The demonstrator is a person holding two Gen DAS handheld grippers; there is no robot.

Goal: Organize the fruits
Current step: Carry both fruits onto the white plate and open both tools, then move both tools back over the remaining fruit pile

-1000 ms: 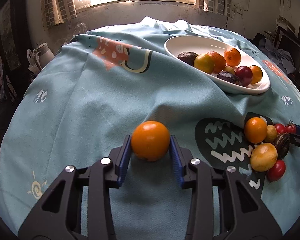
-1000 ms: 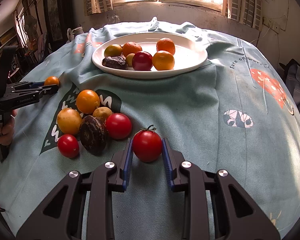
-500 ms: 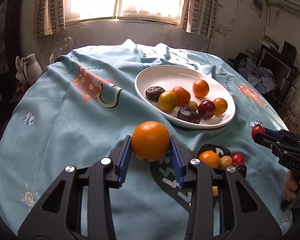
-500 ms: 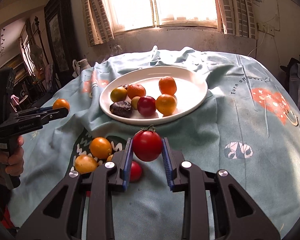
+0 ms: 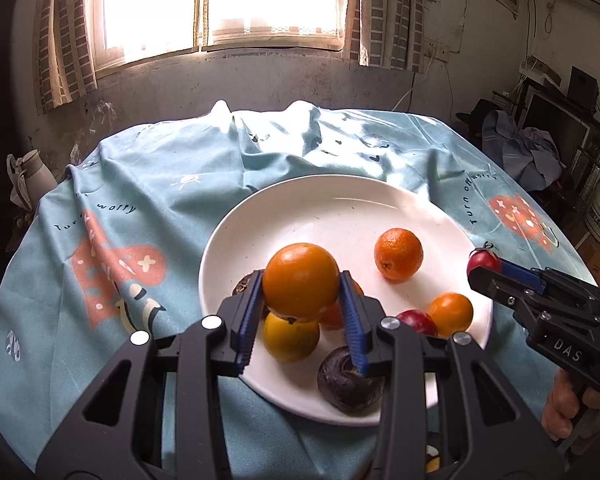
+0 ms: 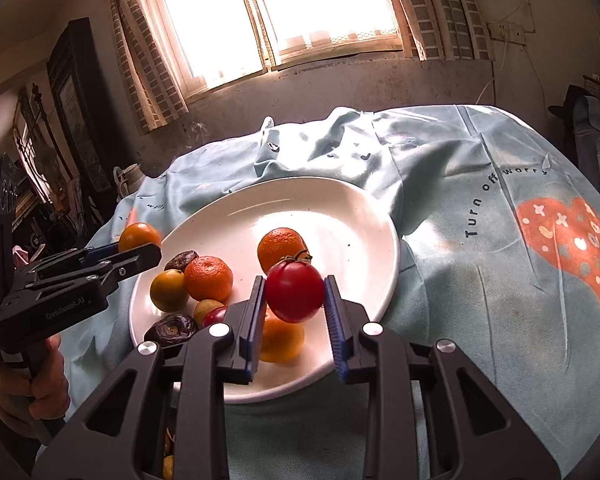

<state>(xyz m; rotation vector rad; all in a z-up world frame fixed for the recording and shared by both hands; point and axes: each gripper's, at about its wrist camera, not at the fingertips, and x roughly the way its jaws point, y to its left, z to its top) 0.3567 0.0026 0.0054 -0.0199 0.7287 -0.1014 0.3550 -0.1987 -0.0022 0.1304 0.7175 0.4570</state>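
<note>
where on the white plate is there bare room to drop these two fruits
The far half of the round white plate, between its back rim and the lone dimpled orange mandarin, is bare. The near side is crowded: yellow-orange fruit, dark wrinkled fruit, red plum, small orange.

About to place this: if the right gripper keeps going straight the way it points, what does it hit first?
Probably the orange fruit lying on the white plate, just beneath the held tomato; depth is hard to judge.
</note>
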